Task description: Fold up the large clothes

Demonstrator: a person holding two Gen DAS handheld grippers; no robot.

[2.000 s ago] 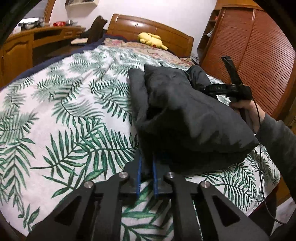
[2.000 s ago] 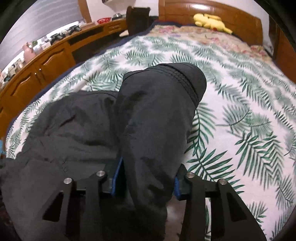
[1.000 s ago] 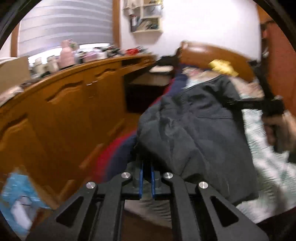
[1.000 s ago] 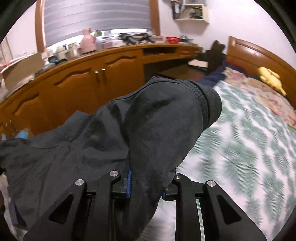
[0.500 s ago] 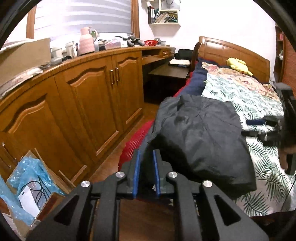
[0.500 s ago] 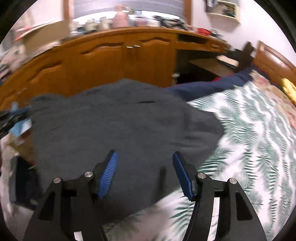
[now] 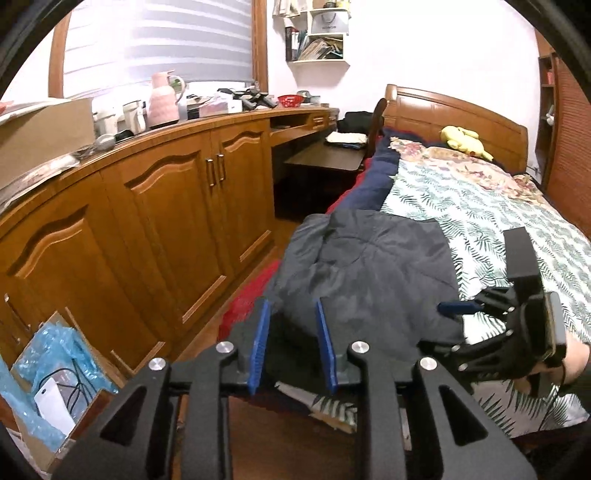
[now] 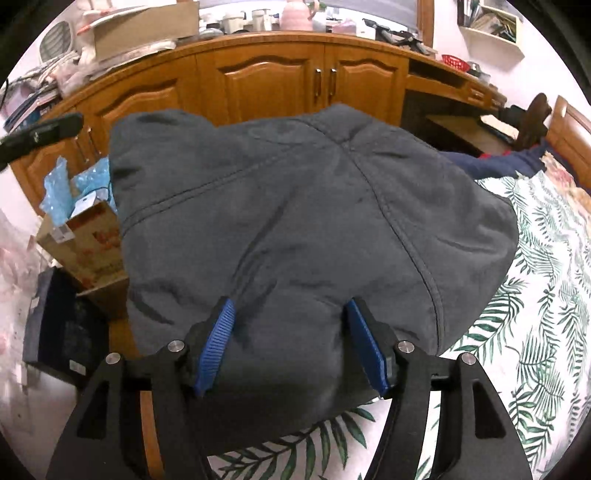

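opening, the left tongs (image 7: 291, 345) stand clear of the folded dark jacket (image 7: 373, 273), its near edge between their blue pads. the right tongs (image 8: 290, 345) are opening too, spread over the jacket. it lies at the bed's (image 7: 491, 206) near corner. beyond stand wooden cabinets (image 7: 177, 206) and a yellow plush toy (image 7: 463, 142).

Wooden cabinets (image 7: 177, 221), blinded window (image 7: 162, 40), carved headboard (image 7: 454, 114), wall shelf (image 7: 317, 33)

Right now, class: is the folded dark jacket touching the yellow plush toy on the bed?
Apart. The left wrist view shows the dark jacket at the near end, the yellow plush toy by the headboard, bare leaf-print bedspread between them.
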